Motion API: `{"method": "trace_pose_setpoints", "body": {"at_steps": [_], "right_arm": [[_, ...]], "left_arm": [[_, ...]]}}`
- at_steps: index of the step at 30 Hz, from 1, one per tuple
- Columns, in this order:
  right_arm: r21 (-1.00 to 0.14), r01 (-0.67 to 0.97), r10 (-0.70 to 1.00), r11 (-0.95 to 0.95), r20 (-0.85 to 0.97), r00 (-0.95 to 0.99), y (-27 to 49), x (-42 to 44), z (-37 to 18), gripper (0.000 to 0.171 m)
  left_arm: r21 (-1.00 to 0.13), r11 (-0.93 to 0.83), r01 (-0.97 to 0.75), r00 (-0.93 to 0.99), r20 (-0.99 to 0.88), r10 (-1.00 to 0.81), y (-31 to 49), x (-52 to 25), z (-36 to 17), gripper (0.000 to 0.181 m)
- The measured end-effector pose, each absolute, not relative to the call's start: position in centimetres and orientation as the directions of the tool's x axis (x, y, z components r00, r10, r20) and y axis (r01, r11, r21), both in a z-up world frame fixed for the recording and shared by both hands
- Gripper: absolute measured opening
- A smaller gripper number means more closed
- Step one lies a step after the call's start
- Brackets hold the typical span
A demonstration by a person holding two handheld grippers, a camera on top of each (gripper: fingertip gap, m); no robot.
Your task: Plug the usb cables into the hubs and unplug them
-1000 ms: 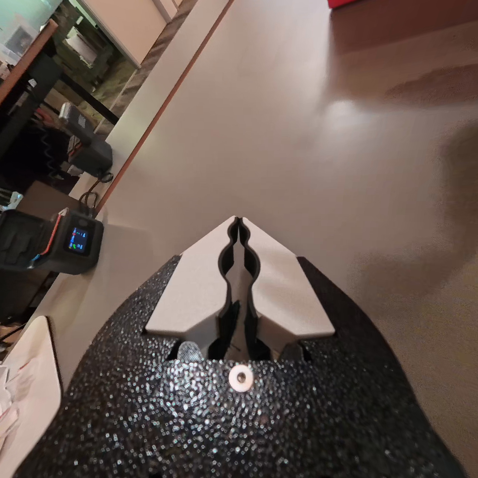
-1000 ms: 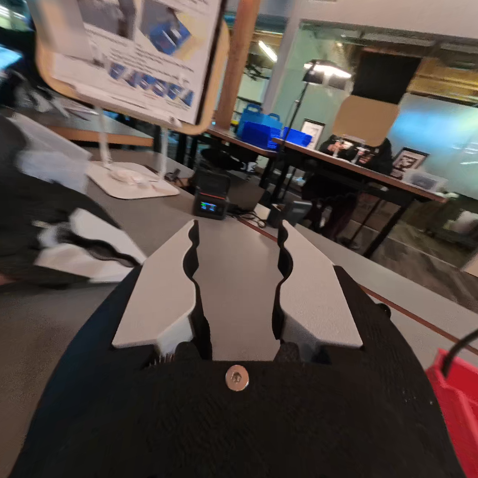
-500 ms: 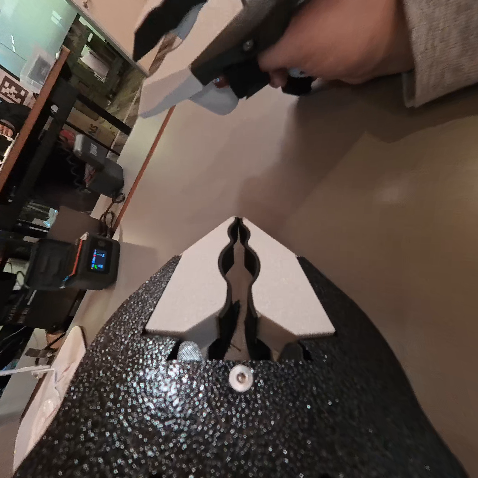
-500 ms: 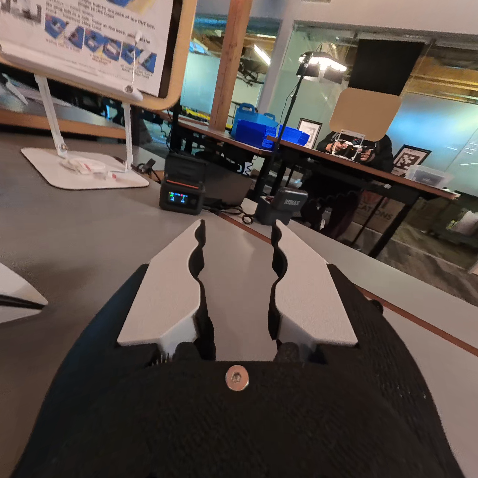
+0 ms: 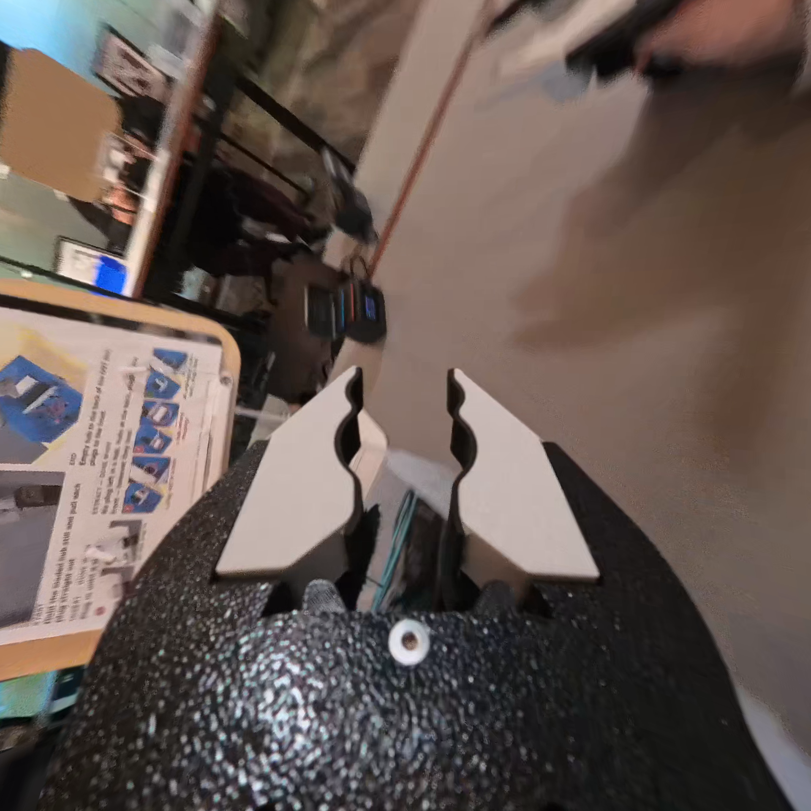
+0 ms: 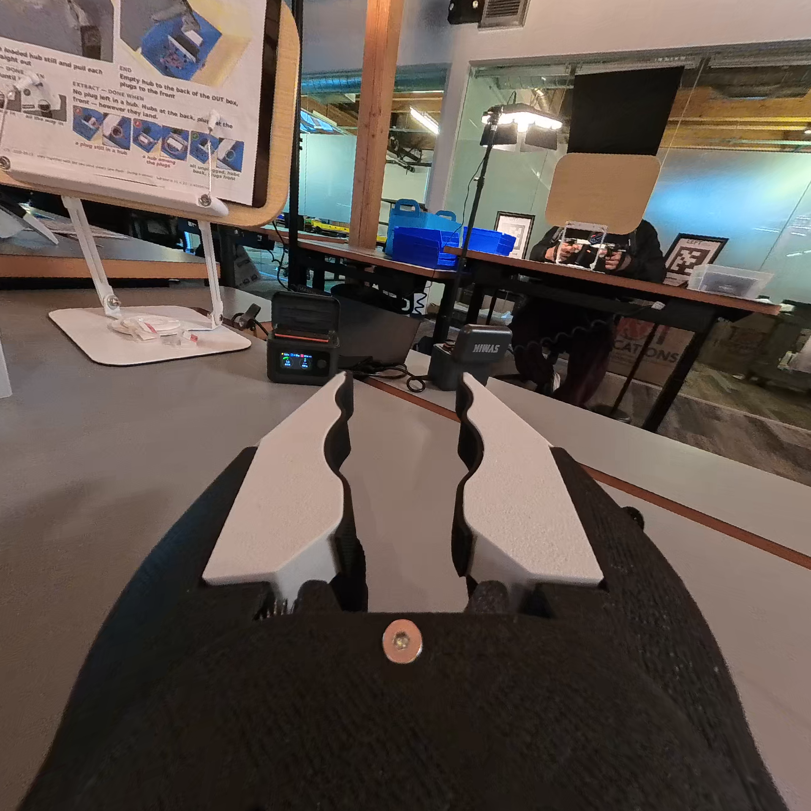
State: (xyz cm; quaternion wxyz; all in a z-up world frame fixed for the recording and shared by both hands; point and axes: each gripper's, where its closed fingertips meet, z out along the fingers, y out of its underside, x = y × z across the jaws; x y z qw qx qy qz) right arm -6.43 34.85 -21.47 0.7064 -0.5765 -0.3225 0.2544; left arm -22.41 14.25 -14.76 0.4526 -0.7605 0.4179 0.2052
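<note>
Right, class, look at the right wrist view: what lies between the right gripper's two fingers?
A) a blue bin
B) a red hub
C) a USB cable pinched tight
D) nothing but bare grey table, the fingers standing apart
D: the right gripper is open, a wide gap between its white fingers, and through that gap only the grey table shows.

An instruction sheet on a wooden board is seen at the upper left, carried by a white stand on the grey table. A small black device with a lit screen is placed near the table's far edge, at frame centre. Blue bins are stacked on a farther table, where a person is seated.
</note>
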Motion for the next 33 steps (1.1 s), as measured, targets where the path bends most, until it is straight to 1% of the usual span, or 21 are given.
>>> {"method": "trace_pose_setpoints", "body": {"at_steps": [1, 2, 4, 5, 8, 9, 11, 12, 13, 14, 15, 18, 20, 22, 24, 25, 27, 28, 30, 32, 33], "right_arm": [[-0.979, 0.01, 0.733, 0.205, 0.16, 0.661, 34.8, -6.5, -21.5, 0.046], [-0.979, 0.01, 0.734, 0.205, 0.16, 0.66, 34.8, -6.5, -21.5, 0.046], [-0.978, 0.012, 0.733, 0.209, 0.165, 0.659, 34.7, -6.5, -21.4, 0.045], [-0.977, 0.012, 0.734, 0.211, 0.166, 0.659, 34.7, -6.5, -21.4, 0.045], [-0.978, 0.004, 0.737, 0.207, 0.159, 0.657, 34.7, -6.4, -21.4, 0.045], [-0.979, -0.002, 0.737, 0.204, 0.152, 0.659, 34.8, -6.4, -21.4, 0.045], [-0.98, -0.016, 0.737, 0.2, 0.14, 0.661, 34.8, -6.2, -21.3, 0.045], [-0.98, -0.021, 0.737, 0.197, 0.134, 0.662, 34.8, -6.1, -21.3, 0.045], [-0.981, -0.025, 0.738, 0.195, 0.13, 0.662, 34.9, -6.1, -21.2, 0.045], [-0.981, -0.028, 0.738, 0.192, 0.126, 0.663, 34.9, -6.0, -21.2, 0.045], [-0.981, -0.031, 0.739, 0.191, 0.123, 0.663, 34.9, -6.0, -21.2, 0.045], [-0.981, -0.034, 0.741, 0.189, 0.12, 0.66, 34.9, -6.0, -21.2, 0.045], [-0.981, -0.033, 0.742, 0.19, 0.121, 0.659, 34.9, -6.0, -21.2, 0.044], [-0.981, -0.03, 0.743, 0.191, 0.124, 0.658, 34.9, -6.0, -21.2, 0.044], [-0.981, -0.028, 0.744, 0.193, 0.127, 0.656, 34.8, -6.1, -21.3, 0.043], [-0.981, -0.027, 0.745, 0.193, 0.128, 0.654, 34.8, -6.1, -21.3, 0.043], [-0.981, -0.024, 0.748, 0.191, 0.13, 0.651, 34.8, -6.2, -21.3, 0.043], [-0.981, -0.022, 0.749, 0.191, 0.131, 0.65, 34.8, -6.2, -21.4, 0.043], [-0.981, -0.021, 0.752, 0.192, 0.133, 0.645, 34.7, -6.4, -21.4, 0.042], [-0.98, -0.015, 0.752, 0.197, 0.141, 0.643, 34.6, -6.4, -21.4, 0.042], [-0.98, -0.014, 0.752, 0.2, 0.144, 0.643, 34.6, -6.5, -21.4, 0.042]], "left_arm": [[-0.439, -0.297, -0.848, 0.529, -0.678, -0.509, 14.0, -25.0, -15.6, 0.038], [-0.343, -0.386, -0.856, 0.513, -0.651, -0.56, 13.8, -28.1, -16.8, 0.045], [-0.14, -0.54, -0.83, 0.508, -0.591, -0.627, 13.0, -34.2, -19.1, 0.048], [-0.08, -0.568, -0.819, 0.512, -0.546, -0.663, 12.6, -36.2, -20.2, 0.049], [-0.074, -0.581, -0.811, 0.569, -0.332, -0.752, 12.1, -37.6, -24.3, 0.049], [-0.057, -0.585, -0.809, 0.575, -0.281, -0.769, 12.1, -37.8, -25.5, 0.054], [-0.001, -0.61, -0.792, 0.595, -0.222, -0.773, 12.3, -38.5, -27.3, 0.067], [0.039, -0.619, -0.784, 0.6, -0.206, -0.773, 12.4, -38.9, -28.0, 0.08], [0.055, -0.629, -0.775, 0.612, -0.179, -0.77, 12.5, -38.9, -28.8, 0.094], [0.066, -0.636, -0.769, 0.624, -0.139, -0.769, 12.5, -38.6, -29.4, 0.099], [0.093, -0.635, -0.767, 0.625, -0.116, -0.772, 12.4, -38.6, -30.0, 0.1], [0.212, -0.594, -0.776, 0.586, -0.106, -0.803, 12.1, -39.5, -31.3, 0.094], [0.266, -0.575, -0.774, 0.569, -0.107, -0.816, 12.0, -39.9, -31.9, 0.091], [0.297, -0.566, -0.769, 0.556, -0.126, -0.821, 12.3, -40.3, -32.1, 0.083], [0.3, -0.561, -0.771, 0.546, -0.142, -0.826, 12.7, -40.4, -32.2, 0.076], [0.299, -0.559, -0.773, 0.541, -0.148, -0.828, 12.7, -40.4, -32.3, 0.075], [0.284, -0.572, -0.769, 0.553, -0.154, -0.819, 12.7, -40.3, -32.6, 0.076], [0.264, -0.6, -0.755, 0.588, -0.133, -0.798, 12.5, -40.0, -32.9, 0.084], [0.262, -0.641, -0.721, 0.643, -0.091, -0.761, 12.0, -39.9, -33.2, 0.083], [0.265, -0.639, -0.722, 0.643, -0.081, -0.761, 12.0, -40.0, -33.2, 0.081], [0.266, -0.641, -0.719, 0.644, -0.09, -0.76, 12.3, -40.1, -33.0, 0.067]]}}
